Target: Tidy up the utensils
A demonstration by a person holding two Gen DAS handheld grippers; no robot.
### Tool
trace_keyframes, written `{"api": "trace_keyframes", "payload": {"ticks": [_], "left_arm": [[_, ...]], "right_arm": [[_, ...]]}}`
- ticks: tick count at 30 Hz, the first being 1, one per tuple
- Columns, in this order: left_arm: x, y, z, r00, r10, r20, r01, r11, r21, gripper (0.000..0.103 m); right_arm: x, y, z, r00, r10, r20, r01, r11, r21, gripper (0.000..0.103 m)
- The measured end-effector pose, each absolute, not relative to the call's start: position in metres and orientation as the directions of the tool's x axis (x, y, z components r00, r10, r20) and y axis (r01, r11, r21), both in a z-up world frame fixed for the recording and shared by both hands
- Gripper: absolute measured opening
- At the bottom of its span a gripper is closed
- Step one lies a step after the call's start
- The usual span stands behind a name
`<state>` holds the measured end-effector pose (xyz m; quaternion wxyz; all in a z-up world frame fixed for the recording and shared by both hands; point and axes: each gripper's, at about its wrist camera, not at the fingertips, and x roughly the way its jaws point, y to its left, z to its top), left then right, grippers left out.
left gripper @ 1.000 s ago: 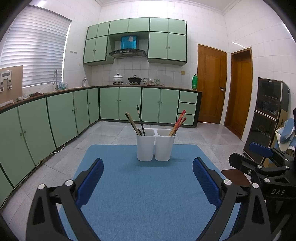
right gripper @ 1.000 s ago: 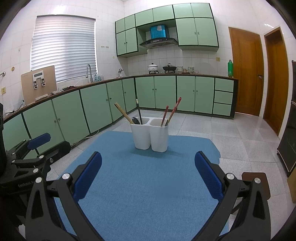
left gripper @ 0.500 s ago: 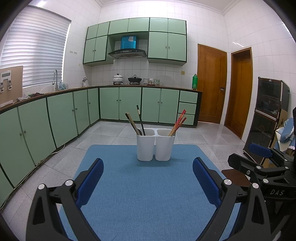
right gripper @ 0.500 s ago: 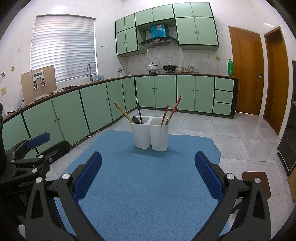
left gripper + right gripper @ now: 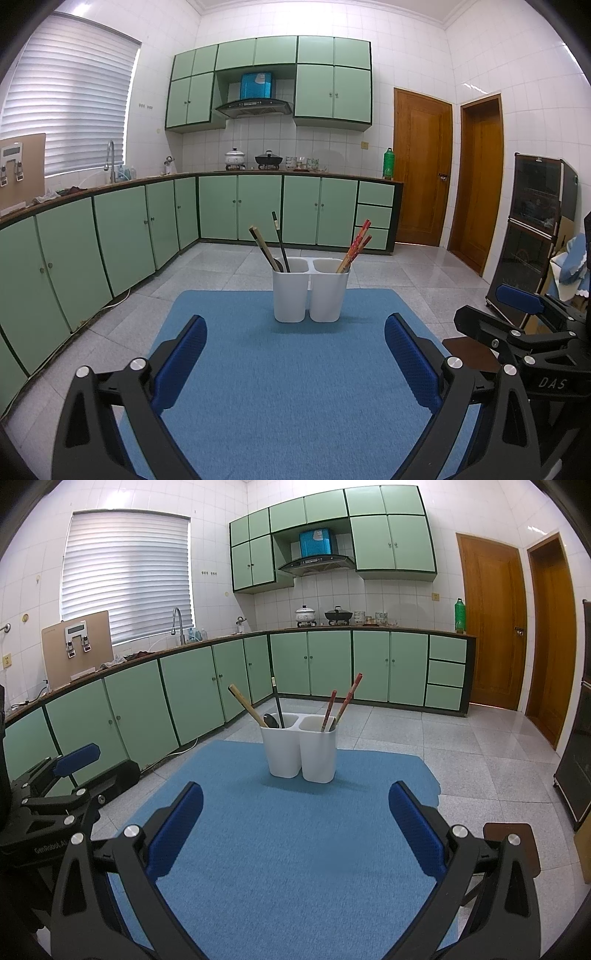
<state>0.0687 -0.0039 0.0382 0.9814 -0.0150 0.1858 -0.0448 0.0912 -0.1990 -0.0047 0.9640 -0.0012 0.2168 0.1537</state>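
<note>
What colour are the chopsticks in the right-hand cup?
Red, with a light speckled pattern. The chopsticks show it best in the left wrist view, leaning in the white holder.

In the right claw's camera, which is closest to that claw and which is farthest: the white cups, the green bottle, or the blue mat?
1. Blue mat: directly beneath the right claw.
2. White cups: straight ahead on the mat's far part.
3. Green bottle: far off, on the counter, to the right.

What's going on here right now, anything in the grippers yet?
Nothing is held. A person's left gripper and right gripper both hang open over the blue mat, short of the white holder. Its left cup has a wooden pair and dark utensils; its right cup has the red chopsticks. No utensils lie loose on the mat.
</note>
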Motion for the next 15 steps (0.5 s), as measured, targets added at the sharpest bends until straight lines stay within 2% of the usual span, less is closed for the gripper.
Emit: {"api": "trace_keyframes", "payload": {"ticks": [15], "left_arm": [[0.0699, -0.0035, 0.0395, 0.927, -0.094, -0.363, 0.084, 0.996, -0.043, 0.095]], "right_arm": [[0.0918, -0.1990, -0.0052, 0.857, 0.296, -0.421, -0.297, 0.953, 0.066, 0.098]]}}
